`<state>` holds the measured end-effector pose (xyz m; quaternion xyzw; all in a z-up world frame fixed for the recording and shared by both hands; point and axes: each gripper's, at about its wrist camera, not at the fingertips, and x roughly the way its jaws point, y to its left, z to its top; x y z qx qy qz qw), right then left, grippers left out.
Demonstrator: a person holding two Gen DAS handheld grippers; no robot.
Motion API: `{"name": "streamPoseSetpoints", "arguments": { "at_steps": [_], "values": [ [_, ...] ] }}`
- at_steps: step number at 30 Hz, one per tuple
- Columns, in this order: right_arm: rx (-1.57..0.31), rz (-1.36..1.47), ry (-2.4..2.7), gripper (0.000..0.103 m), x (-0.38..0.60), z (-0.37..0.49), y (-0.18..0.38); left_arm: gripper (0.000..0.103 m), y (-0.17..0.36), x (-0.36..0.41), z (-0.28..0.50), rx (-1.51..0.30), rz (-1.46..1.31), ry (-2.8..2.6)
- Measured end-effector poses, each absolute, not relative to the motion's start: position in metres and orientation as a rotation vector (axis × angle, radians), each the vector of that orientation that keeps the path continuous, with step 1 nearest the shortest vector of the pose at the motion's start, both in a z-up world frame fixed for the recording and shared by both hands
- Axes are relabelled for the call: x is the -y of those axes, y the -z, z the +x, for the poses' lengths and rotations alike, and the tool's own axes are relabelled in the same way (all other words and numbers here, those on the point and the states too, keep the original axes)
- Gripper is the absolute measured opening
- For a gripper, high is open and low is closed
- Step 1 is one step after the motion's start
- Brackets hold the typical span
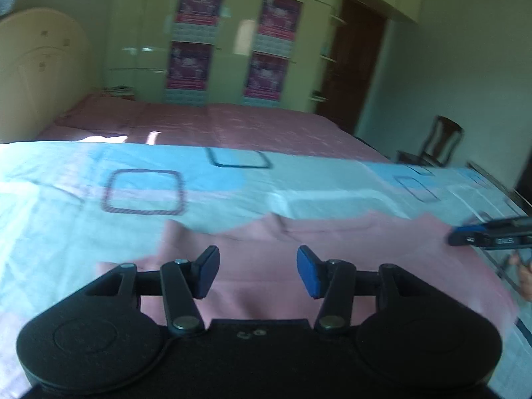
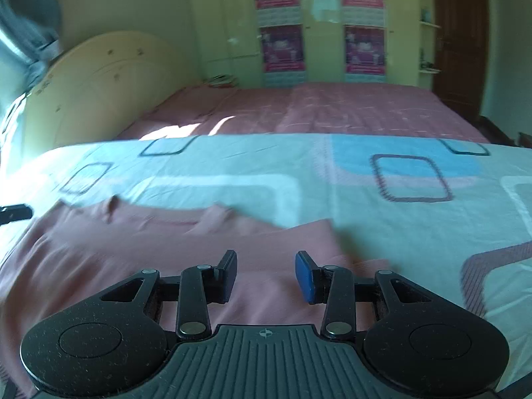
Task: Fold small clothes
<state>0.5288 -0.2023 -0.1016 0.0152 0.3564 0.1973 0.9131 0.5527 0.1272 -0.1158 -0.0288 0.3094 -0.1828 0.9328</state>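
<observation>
A small pink garment [image 1: 332,252] lies flat on a patterned white, blue and pink sheet [image 1: 99,173]. It also shows in the right wrist view [image 2: 133,249]. My left gripper [image 1: 258,271] is open and empty, just above the garment's near left part. My right gripper [image 2: 266,274] is open and empty above the garment's near right part. The right gripper's tip [image 1: 482,232] shows at the right edge of the left wrist view. The left gripper's tip [image 2: 15,214] shows at the left edge of the right wrist view.
Beyond the sheet lies a bed with a pink cover [image 1: 216,123] and a cream headboard [image 2: 99,83]. A pale green wardrobe with posters [image 1: 232,40], a brown door [image 1: 355,63] and a wooden chair [image 1: 435,143] stand behind.
</observation>
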Motion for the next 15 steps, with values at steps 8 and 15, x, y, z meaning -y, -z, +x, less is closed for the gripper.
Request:
{"name": "streamPoseSetpoints", "arguments": {
  "at_steps": [8, 15],
  "values": [
    [-0.816, -0.022, -0.446, 0.04, 0.126, 0.562, 0.138, 0.052, 0.167, -0.057, 0.591, -0.766, 0.053, 0.454],
    [-0.776, -0.082, -0.42, 0.04, 0.122, 0.551, 0.122, 0.052, 0.153, -0.067, 0.573, -0.744, 0.017, 0.421]
  ]
}}
